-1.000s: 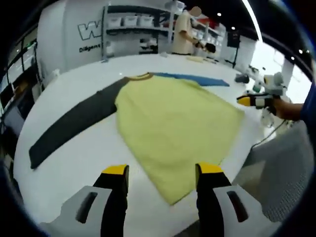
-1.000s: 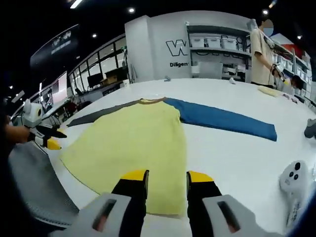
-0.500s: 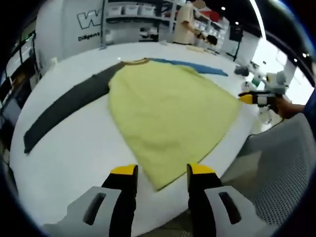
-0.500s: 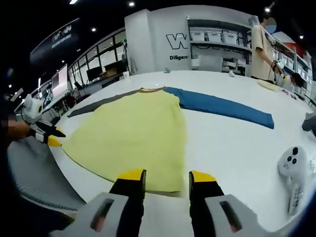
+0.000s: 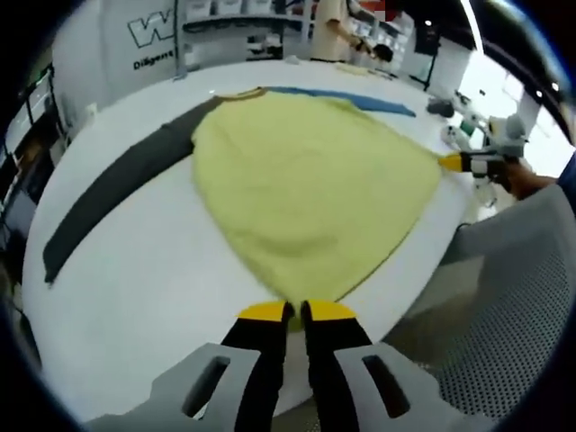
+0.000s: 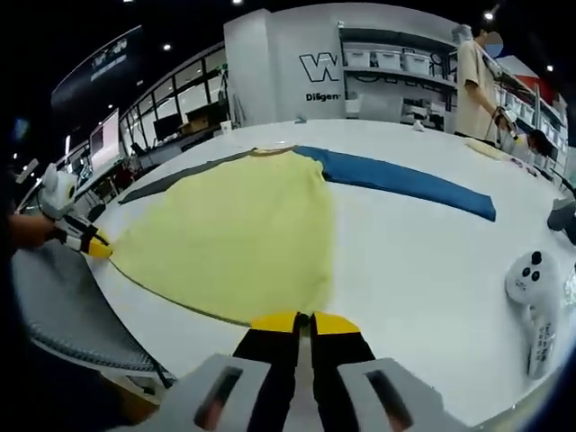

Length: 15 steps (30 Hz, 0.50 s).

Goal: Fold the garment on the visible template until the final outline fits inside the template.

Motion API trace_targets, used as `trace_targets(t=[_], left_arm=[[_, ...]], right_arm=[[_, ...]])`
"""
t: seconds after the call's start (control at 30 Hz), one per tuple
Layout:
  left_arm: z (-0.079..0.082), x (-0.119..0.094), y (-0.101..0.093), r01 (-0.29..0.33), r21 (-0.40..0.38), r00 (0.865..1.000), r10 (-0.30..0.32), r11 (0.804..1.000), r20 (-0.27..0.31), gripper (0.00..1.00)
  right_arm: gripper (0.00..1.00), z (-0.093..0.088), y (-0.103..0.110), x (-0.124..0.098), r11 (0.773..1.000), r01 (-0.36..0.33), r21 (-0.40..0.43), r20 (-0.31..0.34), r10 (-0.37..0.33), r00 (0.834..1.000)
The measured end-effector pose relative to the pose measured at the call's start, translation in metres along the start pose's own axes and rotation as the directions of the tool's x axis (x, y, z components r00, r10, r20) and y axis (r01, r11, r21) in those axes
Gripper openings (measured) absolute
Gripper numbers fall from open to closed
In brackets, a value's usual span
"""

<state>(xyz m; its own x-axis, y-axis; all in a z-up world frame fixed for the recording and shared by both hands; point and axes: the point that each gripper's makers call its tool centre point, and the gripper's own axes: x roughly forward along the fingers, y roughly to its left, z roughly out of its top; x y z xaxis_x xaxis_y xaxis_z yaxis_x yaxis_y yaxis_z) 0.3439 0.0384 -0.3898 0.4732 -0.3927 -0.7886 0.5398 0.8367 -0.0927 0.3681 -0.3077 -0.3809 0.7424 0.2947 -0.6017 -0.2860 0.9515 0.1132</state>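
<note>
Both hand-held grippers have closed since the earlier frames. In the left gripper view, the left hand-held gripper point(image 5: 296, 311) had its yellow-tipped jaws well apart a second ago, straddling the hem corner of the garment point(image 5: 306, 184); now the tips are pressed together on that corner, pinching the yellow cloth at the near edge of the white surface point(image 5: 135, 270). In the right gripper view, the right hand-held gripper point(image 6: 304, 320) shows the same change: jaws apart before, now drawn together on the other hem corner of the garment point(image 6: 234, 234).

The garment itself lies as it did, spread flat on the surface, yellow body toward the person, collar at the far end. Its dark grey sleeve point(image 5: 117, 184) stretches out to one side and its blue sleeve point(image 6: 400, 184) to the other.

Each camera catches the other hand-held gripper at the opposite hem corner, at the right edge of the left gripper view and the left edge of the right gripper view.

A white controller point(image 6: 533, 297) rests on the surface, well apart from the blue sleeve. A grey mesh chair point(image 6: 63, 306) stands just beside the surface's near edge. A person point(image 6: 474, 81) stands at the shelves in the background.
</note>
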Motion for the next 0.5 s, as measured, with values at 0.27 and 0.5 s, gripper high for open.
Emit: trace_targets(t=[0.27, 0.5], left_arm=[[0.002, -0.003, 0.005, 0.008, 0.005, 1.000, -0.008, 1.000, 0.006, 0.04], [0.006, -0.012, 0.006, 0.024, -0.014, 1.000, -0.024, 1.000, 0.014, 0.03]], right_arm=[[0.00, 0.004, -0.001, -0.002, 0.995, -0.002, 0.100, 0.030, -0.001, 1.000], [0.00, 0.009, 0.009, -0.013, 0.986, -0.025, 0.168, 0.044, 0.018, 0.999]])
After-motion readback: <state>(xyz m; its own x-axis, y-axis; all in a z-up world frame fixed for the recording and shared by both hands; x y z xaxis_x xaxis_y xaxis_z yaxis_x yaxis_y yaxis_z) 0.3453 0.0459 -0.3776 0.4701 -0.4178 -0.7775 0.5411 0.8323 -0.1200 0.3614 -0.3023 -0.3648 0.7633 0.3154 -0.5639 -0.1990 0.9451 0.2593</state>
